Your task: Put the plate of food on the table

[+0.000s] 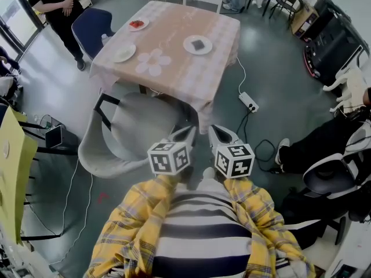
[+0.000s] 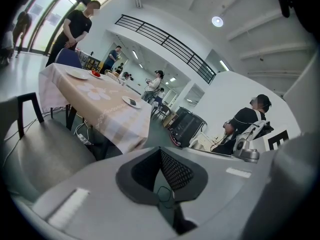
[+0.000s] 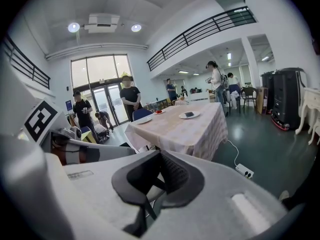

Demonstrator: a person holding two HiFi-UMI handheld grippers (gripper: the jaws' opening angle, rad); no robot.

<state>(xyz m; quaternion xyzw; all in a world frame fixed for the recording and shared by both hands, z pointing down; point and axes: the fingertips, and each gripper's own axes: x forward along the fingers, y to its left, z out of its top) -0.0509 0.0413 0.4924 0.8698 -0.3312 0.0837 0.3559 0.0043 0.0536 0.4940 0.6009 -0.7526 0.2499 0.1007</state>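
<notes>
left tongs (image 1: pixel 184 136) and right tongs (image 1: pixel 219 133), both pressed together and empty, idle at the chest, well apart from the desk (image 1: pixel 174 59); plate of dark food (image 1: pixel 197 44) already rests there, apparently delivered.

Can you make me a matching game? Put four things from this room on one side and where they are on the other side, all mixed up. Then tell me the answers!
Things:
1. plate with red food
2. plate with dark food
3. power strip
4. grey chair

Places, as the head view shows them:
a. on the floor, right of the table
b. at the table's far left edge
c. at the table's near side
d. on the table's right half

Pairs: 1-b, 2-d, 3-a, 4-c
</notes>
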